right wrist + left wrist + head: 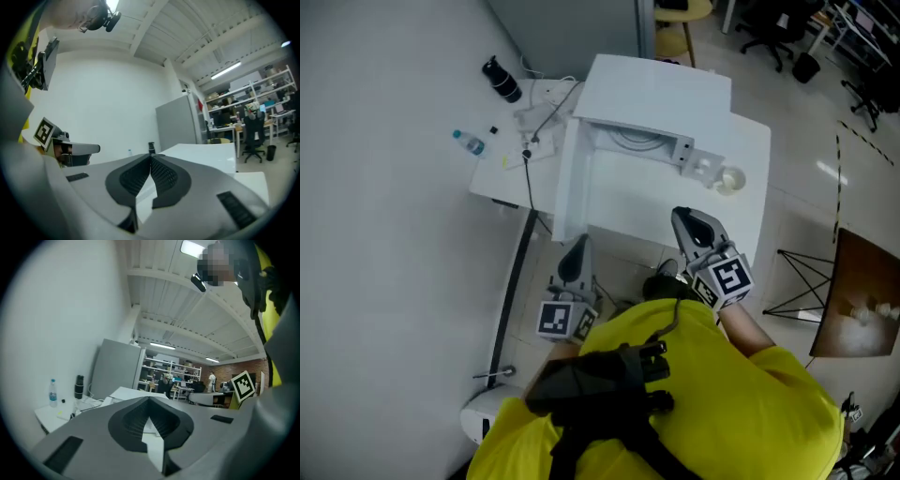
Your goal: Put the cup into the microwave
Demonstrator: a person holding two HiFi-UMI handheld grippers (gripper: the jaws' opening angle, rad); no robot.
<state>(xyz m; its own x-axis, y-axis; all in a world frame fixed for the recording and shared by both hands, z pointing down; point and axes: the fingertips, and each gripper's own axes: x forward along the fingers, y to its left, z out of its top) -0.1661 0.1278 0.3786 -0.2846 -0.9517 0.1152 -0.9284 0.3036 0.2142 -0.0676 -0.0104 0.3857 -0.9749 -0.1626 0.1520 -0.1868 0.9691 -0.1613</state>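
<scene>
The left gripper (pixel 577 247) has its jaws pressed together with nothing between them. The left gripper view shows this plainly: the dark ribbed pads (pixel 136 420) meet at a point. The right gripper (pixel 683 217) is likewise closed tip to tip and empty. Both are held close in front of the person's yellow shirt (pixel 750 394), and their rear ends disappear under it. In the head view the right gripper's tip overlaps the near edge of the counter (pixel 750 141), while the left one falls short of it.

The cup (pixel 731 180), small and pale, stands on the counter just right of the microwave (pixel 661 89), outside it and well apart from both grippers. It is too small and washed out to tell what it holds. A second small pale thing sits just left of it and cannot be made out. The microwave's door (pixel 570 183) is swung open to the left. From above only part of the cavity shows, with a ring shape inside.

Neither gripper view shows the cup, since each gripper's own grey body blocks the lower half of its view.

At the counter's far left end are a black bottle (pixel 502 80), a water bottle (pixel 469 142) and cables (pixel 546 117). A brown board (pixel 862 300) is cut off by the right edge.
</scene>
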